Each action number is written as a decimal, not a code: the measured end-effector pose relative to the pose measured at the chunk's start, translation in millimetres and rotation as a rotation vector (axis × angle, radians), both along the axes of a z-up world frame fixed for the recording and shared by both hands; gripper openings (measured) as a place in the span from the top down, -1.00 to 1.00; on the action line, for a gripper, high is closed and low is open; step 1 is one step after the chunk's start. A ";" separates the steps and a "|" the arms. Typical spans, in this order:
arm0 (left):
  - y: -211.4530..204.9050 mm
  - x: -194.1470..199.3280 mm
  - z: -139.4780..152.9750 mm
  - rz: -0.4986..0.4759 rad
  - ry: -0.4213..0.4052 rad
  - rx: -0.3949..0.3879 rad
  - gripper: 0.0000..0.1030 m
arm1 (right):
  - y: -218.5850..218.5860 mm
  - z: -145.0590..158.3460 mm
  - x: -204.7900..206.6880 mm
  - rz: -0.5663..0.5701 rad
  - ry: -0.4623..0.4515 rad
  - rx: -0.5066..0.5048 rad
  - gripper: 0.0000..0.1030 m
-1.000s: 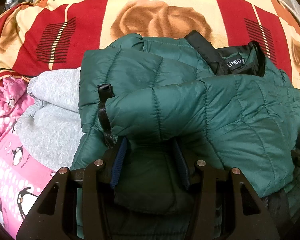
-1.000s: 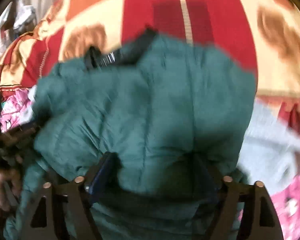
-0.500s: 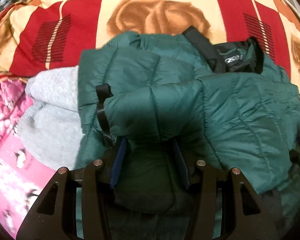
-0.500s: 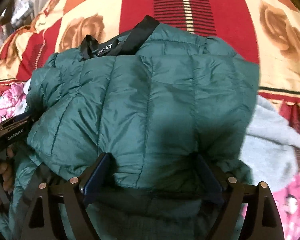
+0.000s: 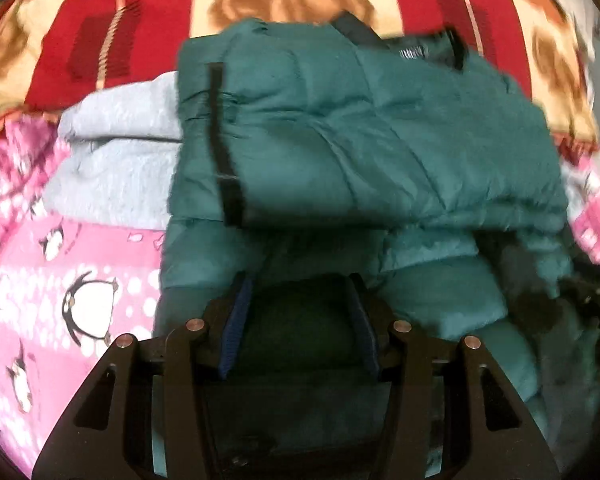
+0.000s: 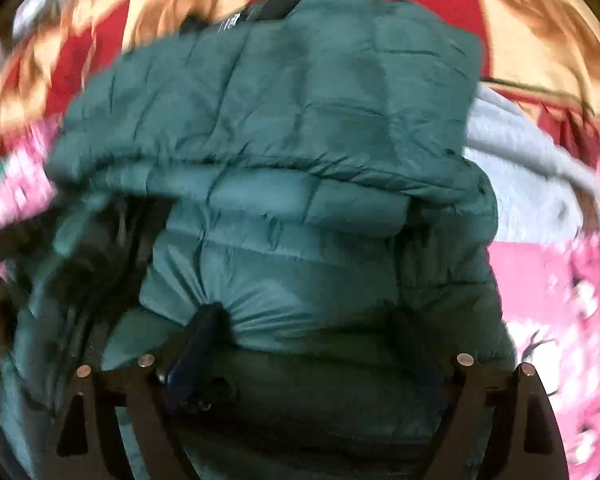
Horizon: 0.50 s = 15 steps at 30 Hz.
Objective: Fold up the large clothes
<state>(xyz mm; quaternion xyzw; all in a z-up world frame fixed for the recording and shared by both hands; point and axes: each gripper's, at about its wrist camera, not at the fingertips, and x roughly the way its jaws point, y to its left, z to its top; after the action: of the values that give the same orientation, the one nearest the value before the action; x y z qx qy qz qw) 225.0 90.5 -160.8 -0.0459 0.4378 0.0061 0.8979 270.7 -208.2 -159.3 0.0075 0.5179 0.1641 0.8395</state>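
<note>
The green jacket (image 5: 360, 140) lies folded over on itself on the bed, its upper layer doubled above a lower one, black collar (image 5: 356, 32) at the far end. It rests on a red and cream blanket (image 5: 100, 32) and a pink penguin sheet (image 5: 80, 280), with a grey garment (image 5: 120, 168) touching its side. The left hand-held gripper (image 5: 296, 320) has a puffed fold of jacket pinched between its fingers, jaws partly closed on it. The right hand-held gripper (image 6: 300, 344) likewise clamps a bunched, wrinkled fold at the near edge (image 6: 300, 308). Both views are blurred
</note>
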 end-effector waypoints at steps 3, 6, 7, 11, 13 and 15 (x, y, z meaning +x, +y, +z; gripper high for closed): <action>13.6 -8.2 17.5 0.007 0.008 0.017 0.07 | -25.3 23.7 -9.1 -0.042 -0.031 0.035 -0.64; 34.2 -32.8 36.2 -0.005 -0.044 0.031 0.07 | -61.9 47.1 -32.3 -0.070 -0.085 0.049 -0.64; 43.0 -41.0 37.2 -0.012 -0.047 0.022 0.05 | -76.2 49.8 -43.1 -0.080 -0.087 0.055 -0.64; 72.9 -74.9 9.0 -0.020 0.028 -0.039 -0.31 | -112.8 22.4 -75.3 -0.074 0.009 0.167 -0.64; 74.9 -87.6 -7.5 -0.045 0.062 -0.087 -0.33 | -114.6 -6.4 -88.3 -0.079 0.080 0.180 -0.65; 76.6 -105.5 -8.5 -0.033 0.002 -0.119 -0.34 | -117.7 -10.3 -105.5 -0.085 0.000 0.183 -0.65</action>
<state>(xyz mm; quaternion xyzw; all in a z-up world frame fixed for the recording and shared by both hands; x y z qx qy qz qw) 119.5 167.1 -169.2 -0.0920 0.4388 -0.0349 0.8932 165.2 -325.9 -169.6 0.1059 0.5001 0.1750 0.8414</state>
